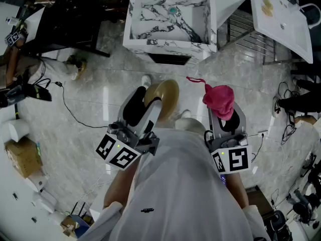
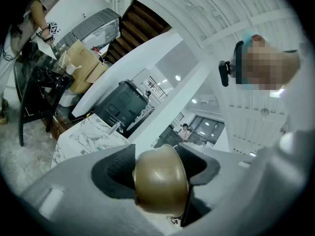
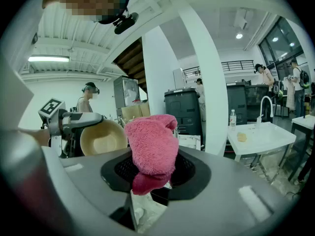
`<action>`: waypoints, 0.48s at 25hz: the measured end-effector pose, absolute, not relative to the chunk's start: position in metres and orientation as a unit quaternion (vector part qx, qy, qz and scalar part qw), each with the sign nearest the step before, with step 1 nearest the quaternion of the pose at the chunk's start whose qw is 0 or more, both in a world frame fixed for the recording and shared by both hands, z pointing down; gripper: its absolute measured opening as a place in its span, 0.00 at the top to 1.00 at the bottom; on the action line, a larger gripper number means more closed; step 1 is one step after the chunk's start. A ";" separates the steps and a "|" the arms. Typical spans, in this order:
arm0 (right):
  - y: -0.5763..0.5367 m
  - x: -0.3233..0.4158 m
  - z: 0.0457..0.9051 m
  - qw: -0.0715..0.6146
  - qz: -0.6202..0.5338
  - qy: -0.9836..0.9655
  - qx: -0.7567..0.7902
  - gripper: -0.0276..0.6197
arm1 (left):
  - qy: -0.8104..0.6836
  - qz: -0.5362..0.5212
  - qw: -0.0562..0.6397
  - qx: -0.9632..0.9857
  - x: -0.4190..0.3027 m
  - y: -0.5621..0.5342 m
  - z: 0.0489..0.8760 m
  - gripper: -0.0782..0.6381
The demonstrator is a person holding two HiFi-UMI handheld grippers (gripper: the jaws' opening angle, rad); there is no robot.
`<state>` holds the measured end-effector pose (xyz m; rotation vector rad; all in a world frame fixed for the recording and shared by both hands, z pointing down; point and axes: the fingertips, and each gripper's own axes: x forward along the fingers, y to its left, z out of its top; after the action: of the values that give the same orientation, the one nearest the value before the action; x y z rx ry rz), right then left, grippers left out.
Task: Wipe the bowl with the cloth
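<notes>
My left gripper [image 1: 150, 104] is shut on a tan bowl [image 1: 164, 95], held in front of me above the floor; the left gripper view shows the bowl's brown outside [image 2: 160, 181] clamped by its rim between the jaws. My right gripper [image 1: 223, 115] is shut on a bunched pink cloth [image 1: 219, 100], which in the right gripper view stands up out of the jaws as a fuzzy lump [image 3: 151, 149]. In that view the bowl's open inside [image 3: 102, 137] faces the cloth from the left. Bowl and cloth are apart, roughly a hand's width.
A marble-patterned sink counter [image 1: 170, 19] stands just ahead of me. A white table [image 1: 281, 16] with small items is at the upper right. Cables [image 1: 75, 112] trail over the floor at left, with boxes [image 1: 22, 157] and clutter along the left edge. Other people stand in the room.
</notes>
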<state>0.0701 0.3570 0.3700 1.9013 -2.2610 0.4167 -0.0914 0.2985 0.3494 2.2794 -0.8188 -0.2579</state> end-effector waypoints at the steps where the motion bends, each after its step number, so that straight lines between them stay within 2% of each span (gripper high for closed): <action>1: 0.372 0.074 0.366 0.080 0.137 -0.758 0.632 0.74 | -0.318 -0.092 0.342 0.880 -0.083 0.314 0.345 0.51; 7: 0.426 0.092 0.353 0.073 0.134 -0.762 0.630 0.74 | -0.315 -0.065 0.315 0.893 -0.046 0.371 0.322 0.51; 12: 0.433 0.083 0.350 0.060 0.134 -0.767 0.625 0.74 | -0.335 -0.047 0.290 0.895 -0.048 0.385 0.324 0.51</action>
<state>0.0826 0.4332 0.3498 1.8912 -2.3210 0.4065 -0.0477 0.3855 0.3239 2.3874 -0.8942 -0.1247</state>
